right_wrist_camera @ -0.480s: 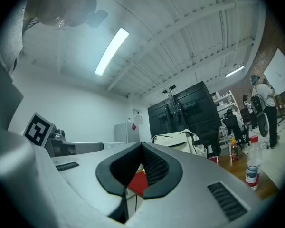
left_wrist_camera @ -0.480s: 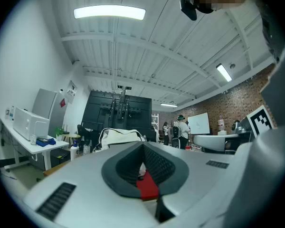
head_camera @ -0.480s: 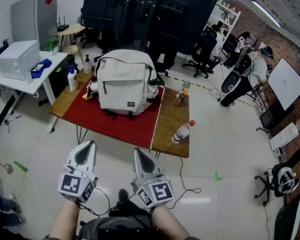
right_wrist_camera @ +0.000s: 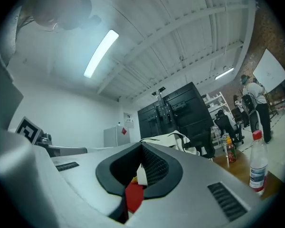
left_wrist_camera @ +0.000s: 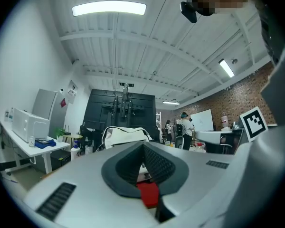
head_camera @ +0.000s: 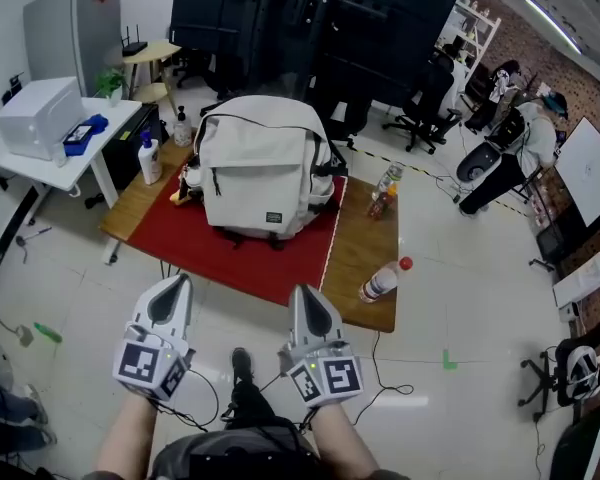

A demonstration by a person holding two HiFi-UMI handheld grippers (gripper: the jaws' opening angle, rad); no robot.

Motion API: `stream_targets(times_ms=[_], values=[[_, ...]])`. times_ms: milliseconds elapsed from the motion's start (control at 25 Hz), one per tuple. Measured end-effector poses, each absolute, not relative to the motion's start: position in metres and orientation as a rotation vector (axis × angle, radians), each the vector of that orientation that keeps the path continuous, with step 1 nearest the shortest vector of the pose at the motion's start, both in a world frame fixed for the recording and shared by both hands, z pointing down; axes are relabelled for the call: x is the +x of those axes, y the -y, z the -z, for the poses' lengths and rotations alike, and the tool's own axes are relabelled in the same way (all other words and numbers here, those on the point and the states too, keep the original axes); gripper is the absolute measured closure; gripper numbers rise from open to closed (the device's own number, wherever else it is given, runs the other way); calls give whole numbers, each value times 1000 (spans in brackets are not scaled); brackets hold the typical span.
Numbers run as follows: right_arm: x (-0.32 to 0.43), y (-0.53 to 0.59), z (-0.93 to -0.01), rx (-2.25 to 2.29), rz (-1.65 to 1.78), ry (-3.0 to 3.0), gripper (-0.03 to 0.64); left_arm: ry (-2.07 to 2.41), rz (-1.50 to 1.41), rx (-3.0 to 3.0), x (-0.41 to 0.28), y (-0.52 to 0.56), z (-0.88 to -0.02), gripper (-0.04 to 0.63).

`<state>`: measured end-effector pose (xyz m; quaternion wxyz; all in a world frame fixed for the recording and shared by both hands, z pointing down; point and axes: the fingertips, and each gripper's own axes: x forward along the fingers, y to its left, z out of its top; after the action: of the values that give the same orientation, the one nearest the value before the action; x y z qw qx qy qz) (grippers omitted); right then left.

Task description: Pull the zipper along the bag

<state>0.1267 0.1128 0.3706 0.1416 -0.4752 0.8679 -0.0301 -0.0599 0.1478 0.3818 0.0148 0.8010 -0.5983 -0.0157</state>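
Note:
A cream backpack (head_camera: 265, 163) stands upright on a red mat (head_camera: 240, 246) on a wooden table (head_camera: 365, 253); its zippers are too small to make out. Both grippers hang over the floor, well short of the table and pointing toward it. My left gripper (head_camera: 176, 282) is shut and holds nothing. My right gripper (head_camera: 303, 294) is likewise shut and holds nothing. In the left gripper view the backpack (left_wrist_camera: 126, 134) peeks over the shut left gripper (left_wrist_camera: 143, 147). The right gripper view shows the backpack (right_wrist_camera: 170, 138) beyond the right gripper (right_wrist_camera: 141, 150).
A water bottle (head_camera: 383, 280) lies near the table's front right corner, with small bottles (head_camera: 384, 192) behind it. A white pump bottle (head_camera: 150, 158) stands at the table's left end. A white desk (head_camera: 50, 158) stands left. A cable (head_camera: 385, 383) crosses the floor. People (head_camera: 525, 133) stand far right.
The table and backpack sit a little nearer and lower in the head view. The right gripper has shifted slightly right. Both grippers stay shut.

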Motion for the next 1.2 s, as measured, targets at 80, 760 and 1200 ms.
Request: stream_targets(times_ms=[80,760,1200], values=[[126,-86,-373,-1367,100,-2500,589,1867,45,2478,-65,-123,-386,565],[81,109,-389,-1309,135,-2585,589,1899,-54,2389,-109,92,-420,565],[2,171,-404,-1065,98,-2778,589,1862,-237,2329,-127,188,-462,563]])
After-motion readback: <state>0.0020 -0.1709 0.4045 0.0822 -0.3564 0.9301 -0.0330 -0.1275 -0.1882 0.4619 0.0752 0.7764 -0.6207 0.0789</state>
